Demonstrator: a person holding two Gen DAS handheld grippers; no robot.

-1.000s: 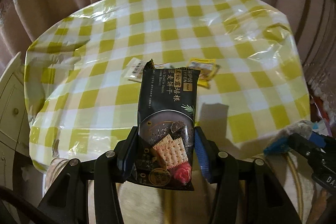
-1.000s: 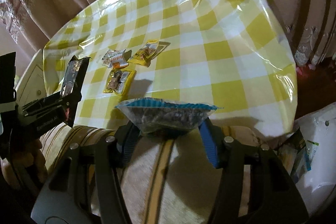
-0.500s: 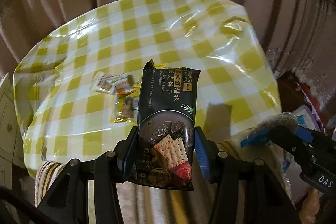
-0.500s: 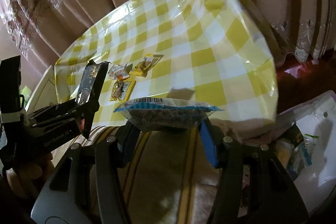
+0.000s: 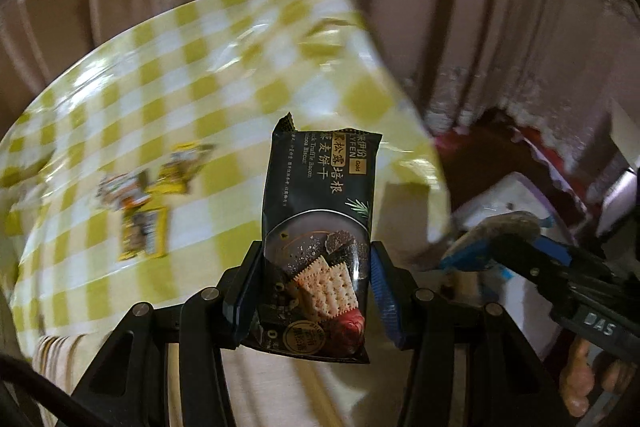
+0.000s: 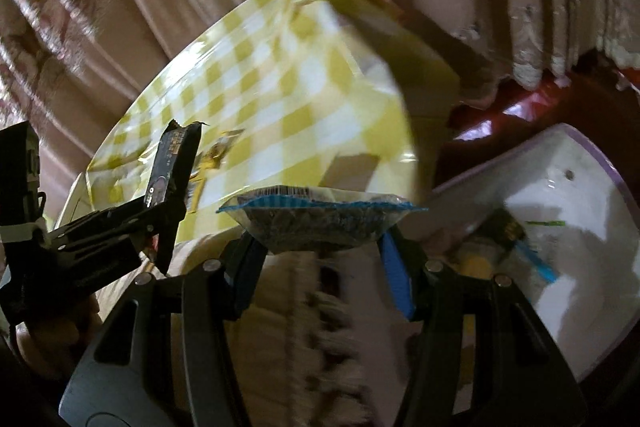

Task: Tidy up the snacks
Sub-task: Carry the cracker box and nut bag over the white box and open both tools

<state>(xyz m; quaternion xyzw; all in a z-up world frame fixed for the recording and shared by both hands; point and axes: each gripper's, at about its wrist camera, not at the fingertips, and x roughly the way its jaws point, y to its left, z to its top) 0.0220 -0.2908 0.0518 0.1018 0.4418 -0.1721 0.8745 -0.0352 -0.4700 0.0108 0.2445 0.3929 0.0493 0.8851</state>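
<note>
Checked yellow worktop sits left; white plastic bin lies right, nearest your right gripper, clamped on the blue-edged clear snack bag; left gripper grips the black upright cracker packet.

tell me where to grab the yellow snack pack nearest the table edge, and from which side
Take the yellow snack pack across its two long edges, coming down from above. It lies flat on the checked tablecloth, so no side offers a face to pinch. Its long edges look clear; other packets sit just beyond its far end. Blur hides finer detail.
</note>
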